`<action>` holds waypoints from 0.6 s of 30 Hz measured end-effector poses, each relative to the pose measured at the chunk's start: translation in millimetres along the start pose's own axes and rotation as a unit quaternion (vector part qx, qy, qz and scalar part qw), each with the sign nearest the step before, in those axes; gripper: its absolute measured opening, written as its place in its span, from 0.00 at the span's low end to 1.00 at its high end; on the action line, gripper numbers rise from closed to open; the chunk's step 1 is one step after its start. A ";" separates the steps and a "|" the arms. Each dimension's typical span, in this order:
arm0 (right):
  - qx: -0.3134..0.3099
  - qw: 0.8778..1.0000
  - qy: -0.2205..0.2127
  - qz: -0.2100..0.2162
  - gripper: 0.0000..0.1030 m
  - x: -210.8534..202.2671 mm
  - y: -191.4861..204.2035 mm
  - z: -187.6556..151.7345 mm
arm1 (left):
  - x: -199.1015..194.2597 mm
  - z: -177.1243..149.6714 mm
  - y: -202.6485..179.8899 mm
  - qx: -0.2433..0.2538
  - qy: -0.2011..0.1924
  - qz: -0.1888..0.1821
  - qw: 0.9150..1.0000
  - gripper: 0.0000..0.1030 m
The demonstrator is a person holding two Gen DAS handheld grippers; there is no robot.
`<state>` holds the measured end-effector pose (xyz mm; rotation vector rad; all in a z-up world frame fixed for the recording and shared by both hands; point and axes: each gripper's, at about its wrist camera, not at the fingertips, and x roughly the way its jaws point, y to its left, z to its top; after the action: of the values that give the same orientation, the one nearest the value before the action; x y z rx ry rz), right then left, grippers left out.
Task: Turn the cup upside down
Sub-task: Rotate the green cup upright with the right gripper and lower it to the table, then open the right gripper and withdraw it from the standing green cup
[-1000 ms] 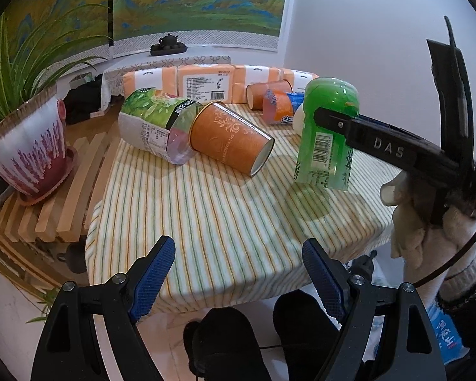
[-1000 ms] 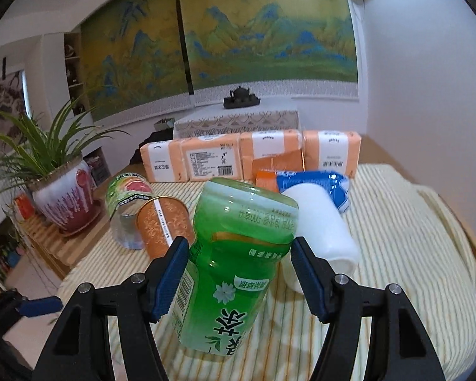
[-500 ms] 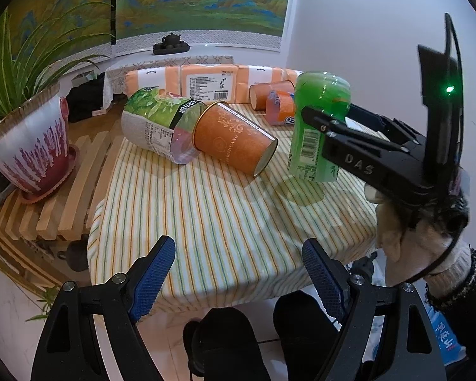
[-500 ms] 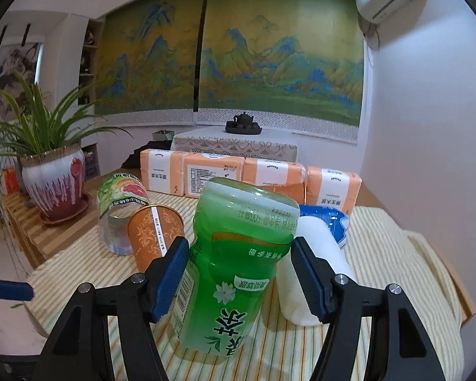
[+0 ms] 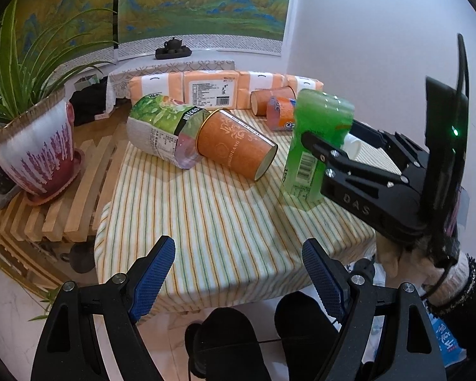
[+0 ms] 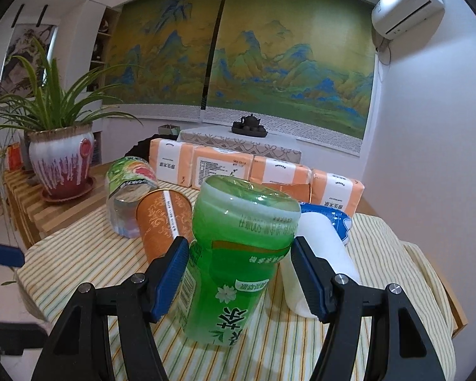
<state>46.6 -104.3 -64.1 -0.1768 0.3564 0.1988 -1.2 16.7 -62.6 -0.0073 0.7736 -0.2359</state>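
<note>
A green translucent cup (image 6: pixel 238 254) stands upside down, closed end up, between the blue pads of my right gripper (image 6: pixel 239 273). The pads press its sides and it hangs slightly tilted just above the striped cloth (image 6: pixel 380 333). In the left wrist view the green cup (image 5: pixel 314 146) is at the right with my right gripper (image 5: pixel 339 152) clamped on it. My left gripper (image 5: pixel 238 273) is open and empty, over the table's near edge.
An orange paper cup (image 5: pixel 234 146) and a green-labelled clear cup (image 5: pixel 161 130) lie on their sides on the cloth. A white cup (image 6: pixel 320 260) lies right of the green one. Orange packs (image 5: pixel 212 89) line the back. A potted plant (image 5: pixel 35 146) stands at left.
My right gripper has carried the green cup nearer the table's front edge and slightly lower. The left gripper has stayed put and open.
</note>
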 end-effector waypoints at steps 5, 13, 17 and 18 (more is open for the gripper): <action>-0.004 1.000 0.004 0.005 0.61 -6.2 3.7 -3.2 | -3.6 -0.8 -0.6 0.000 -0.002 0.000 1.000 0.83; -0.010 1.000 0.009 0.013 0.61 -12.6 10.8 -6.1 | -8.7 -1.0 -0.2 -0.003 -0.007 0.001 1.000 0.83; -0.009 1.000 0.011 0.019 0.61 -15.1 12.7 -5.8 | -11.6 -1.2 1.4 -0.005 -0.010 0.002 1.000 0.83; -0.010 1.000 0.011 0.018 0.61 -15.7 13.1 -5.9 | -12.0 -1.5 2.0 -0.005 -0.010 0.002 1.000 0.83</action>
<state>27.4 -95.3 -65.6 -0.1924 0.3807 0.2362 -10.1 21.4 -55.5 -0.0184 0.7544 -0.2281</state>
